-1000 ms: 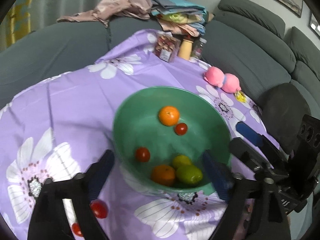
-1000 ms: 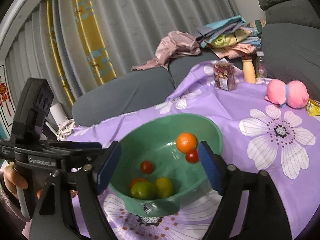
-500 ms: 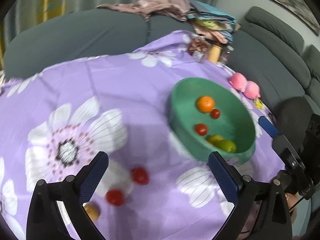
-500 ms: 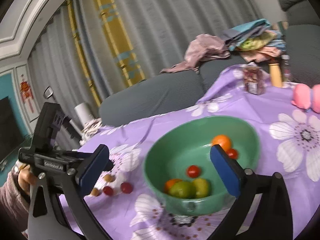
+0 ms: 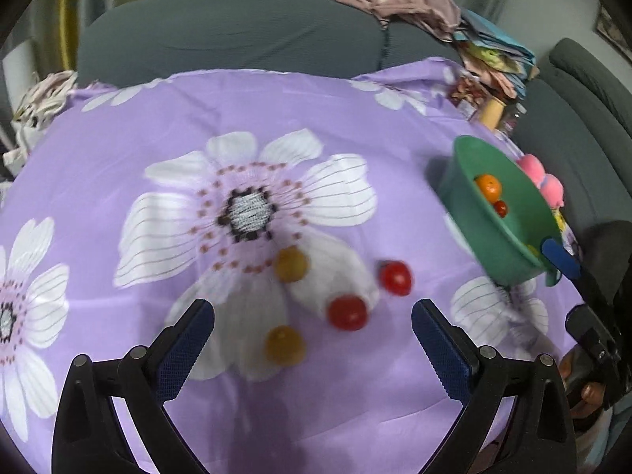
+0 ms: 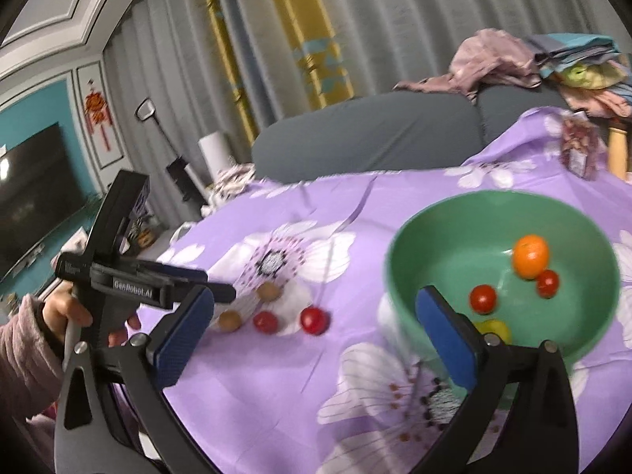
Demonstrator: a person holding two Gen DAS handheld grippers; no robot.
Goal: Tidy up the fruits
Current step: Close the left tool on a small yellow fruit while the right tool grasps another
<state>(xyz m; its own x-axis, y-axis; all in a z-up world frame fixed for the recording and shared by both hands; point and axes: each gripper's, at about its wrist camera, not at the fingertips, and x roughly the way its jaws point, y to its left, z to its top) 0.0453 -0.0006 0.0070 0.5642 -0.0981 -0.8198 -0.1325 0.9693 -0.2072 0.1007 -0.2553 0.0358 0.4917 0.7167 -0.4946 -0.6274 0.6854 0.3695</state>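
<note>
Hovering wide, empty: left gripper (image 5: 312, 330) over four loose fruits; right gripper (image 6: 316, 326) wide, green bowl (image 6: 399, 276) rim beside.

Your left gripper (image 5: 312, 335) stands wide open at the bottom of the frame, nothing between its blue pads. Just above it on the purple flowered cloth (image 5: 166, 110) lie two red tomatoes (image 5: 347, 313) (image 5: 395, 277) and two yellowish fruits (image 5: 291, 264) (image 5: 284, 345), blurred. At the right edge, the green bowl (image 5: 470, 213) holds an orange (image 5: 488, 188).
</note>
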